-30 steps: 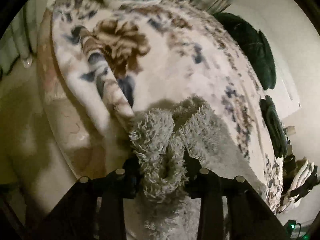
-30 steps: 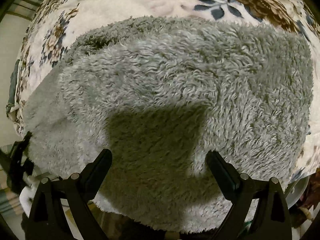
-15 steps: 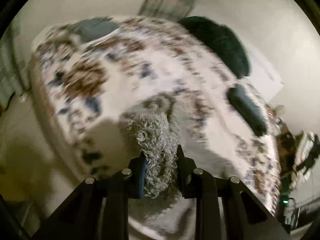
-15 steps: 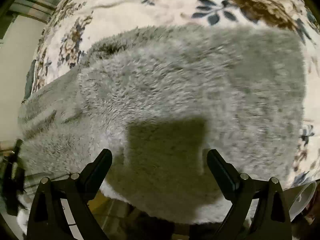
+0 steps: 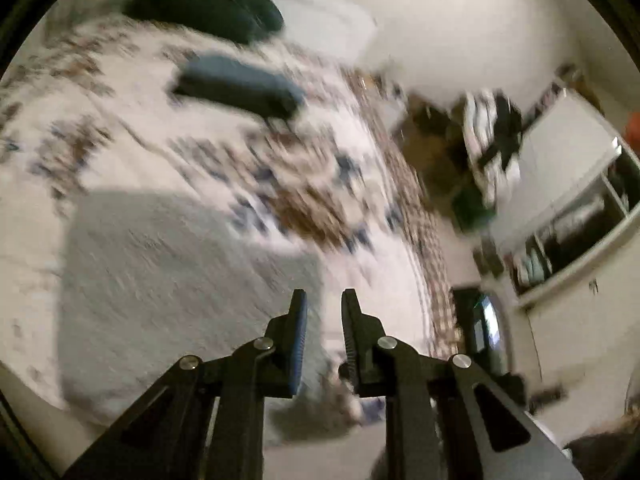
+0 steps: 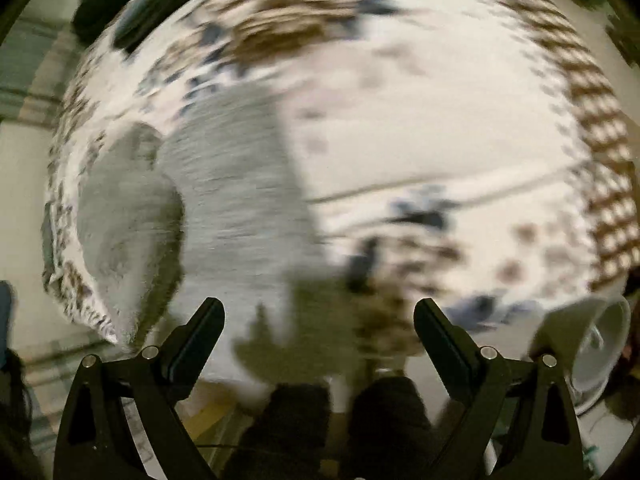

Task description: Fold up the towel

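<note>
The grey fluffy towel (image 5: pixel 168 272) lies flat on the floral bedspread (image 5: pixel 312 184), to the left of my left gripper (image 5: pixel 324 308). That gripper's fingers stand almost together, with a thin gap and nothing between them. In the right wrist view the towel (image 6: pixel 240 184) lies at centre-left, a raised fold along its left side. My right gripper (image 6: pixel 319 316) hangs wide open and empty above the bed's near edge, to the right of the towel. Both views are motion-blurred.
Two dark pillows (image 5: pixel 208 4) (image 5: pixel 240 88) lie at the far end of the bed. A white shelf unit (image 5: pixel 580 200) and piled clothes (image 5: pixel 492 144) stand on the right. A white round object (image 6: pixel 596 344) sits by the bed edge. A person's legs (image 6: pixel 360 420) show below.
The left gripper has let go of the towel corner and swung right. The towel now lies flat on the bed. The right gripper, still open, has pulled back and to the right.
</note>
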